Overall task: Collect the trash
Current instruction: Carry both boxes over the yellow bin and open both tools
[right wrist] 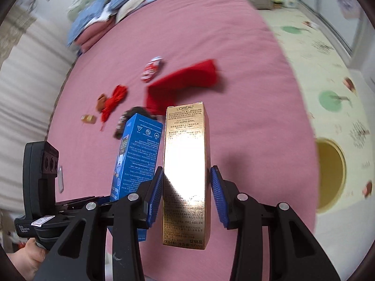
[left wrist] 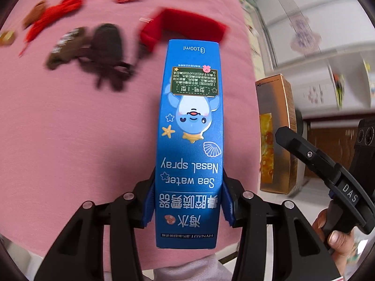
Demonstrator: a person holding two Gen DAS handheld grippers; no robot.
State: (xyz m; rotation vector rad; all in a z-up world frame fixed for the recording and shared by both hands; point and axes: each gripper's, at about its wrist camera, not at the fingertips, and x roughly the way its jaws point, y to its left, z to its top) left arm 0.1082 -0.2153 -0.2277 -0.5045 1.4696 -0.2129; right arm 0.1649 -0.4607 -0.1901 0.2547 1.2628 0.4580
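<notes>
The blue box, a tall carton printed with "Sea water Nasal spray" and a cartoon dolphin, is clenched by its long sides in the left tongs, lifted clear above the pink bed. The gold box, a slim shiny carton marked "L'OREAL", stands between the blue pads of the right tongs; the left pad presses its side, while a thin gap shows at the right pad, so the grip looks light. In the right wrist view both boxes hang side by side, near each other, the blue one to the left.

Glare whitens the middle of the gold box and hides its print there. The bed behind is smeared by motion blur.

Loose on the bed lie a red cloth, a red tassel, a red-and-white wrapper, a dark bundle that cannot be identified, and a small gold piece. Folded bedding sits at the far end. Beside the bed is a patterned floor mat with a yellow bin on it. A hand grips the right tool's handle.
</notes>
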